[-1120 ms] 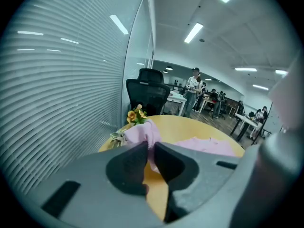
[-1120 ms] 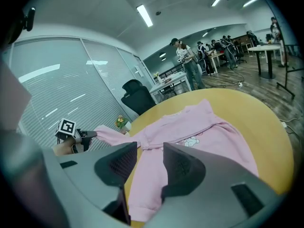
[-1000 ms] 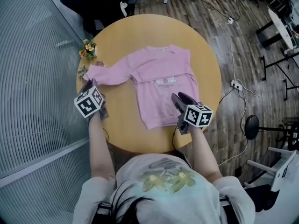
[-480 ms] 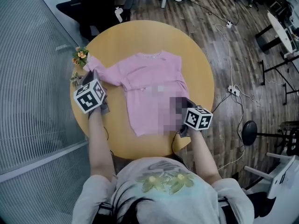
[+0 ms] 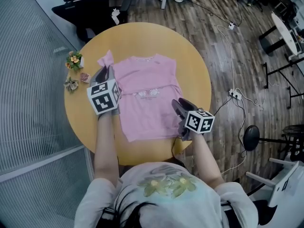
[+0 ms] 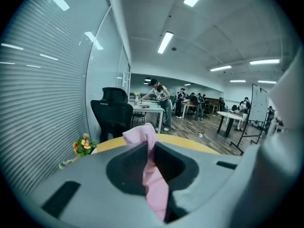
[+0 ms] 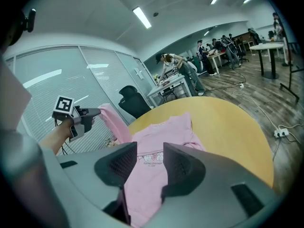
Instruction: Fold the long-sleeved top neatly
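Near right of the round yellow worktop [image 5: 142, 37]: right gripper [image 5: 177, 104], jaws standing well apart, clamped on nothing. Pink cloth showing in the gap between them in the right gripper view, pads not pressing it; touching or just above, cannot tell.

Middle of the worktop: pink long-sleeved top [image 5: 147, 96], body spread flat, hem at the near side, neckline at the far side. A fold line running across the chest just beyond the small print.

Left of the body, a little farther off: left gripper [image 5: 104, 71], jaws closed tight on the sleeve [image 5: 107, 59]. Sleeve raised off the worktop at the top's left shoulder, a strip of cloth pinched between the pads, cuff end poking out past the tips on the far side.

Farther left, near the worktop's left edge: small orange flowers [image 5: 73, 60], well apart from the top.

Beyond the far left edge: a dark office chair [image 5: 80, 6] on the floor. Along the left: a ribbed glass wall [image 5: 28, 80]. To the right and far side: wooden floor [image 5: 247, 56] with trailing cables.
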The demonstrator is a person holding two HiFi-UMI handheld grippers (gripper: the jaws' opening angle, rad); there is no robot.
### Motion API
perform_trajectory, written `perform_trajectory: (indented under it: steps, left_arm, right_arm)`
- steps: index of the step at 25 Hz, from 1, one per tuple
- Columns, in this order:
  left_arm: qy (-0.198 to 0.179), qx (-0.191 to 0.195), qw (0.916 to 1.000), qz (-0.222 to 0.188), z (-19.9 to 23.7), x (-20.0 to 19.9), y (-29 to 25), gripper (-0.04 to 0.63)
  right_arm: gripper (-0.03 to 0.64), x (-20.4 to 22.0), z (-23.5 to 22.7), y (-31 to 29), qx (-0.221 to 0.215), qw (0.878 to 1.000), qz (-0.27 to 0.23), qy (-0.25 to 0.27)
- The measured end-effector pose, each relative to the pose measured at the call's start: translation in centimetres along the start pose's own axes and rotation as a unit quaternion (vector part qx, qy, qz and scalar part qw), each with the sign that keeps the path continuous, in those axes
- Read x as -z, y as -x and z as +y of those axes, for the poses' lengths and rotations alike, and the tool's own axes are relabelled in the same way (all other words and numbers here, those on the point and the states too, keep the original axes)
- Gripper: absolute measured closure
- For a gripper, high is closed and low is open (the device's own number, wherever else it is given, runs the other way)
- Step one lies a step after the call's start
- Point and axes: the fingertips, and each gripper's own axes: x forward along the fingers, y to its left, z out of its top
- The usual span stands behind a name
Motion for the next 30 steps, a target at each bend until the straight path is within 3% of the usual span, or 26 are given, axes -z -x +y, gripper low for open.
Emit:
perform_trajectory:
  steps: [10,17,22,30]
  left_arm:
    - [-0.075,0.053,0.9953,0.031,-9.6,2.0,-2.2,0.546]
    - [-0.131,0.082,0.9849,0.077,-15.2,6.2,-4.3,0.546]
    - [-0.185,0.101,0.9702,0.119,-19.2,10.3,-6.5,0.546]
    - [-0.268,0.123,0.9350,0.197,-24.2,18.3,-9.9,0.545]
  right_arm:
    - [0.443,-0.6,-3.3,0.7,-0.007,1.000,0.001,-0.008]
    - [0.443,0.1,-5.4,0.8,-0.007,1.000,0.008,-0.021]
    - [0.443,0.2,-6.6,1.0,-0.002,1.000,0.008,-0.024]
    - [0.443,0.2,-8.4,1.2,-0.005,0.999,0.015,-0.033]
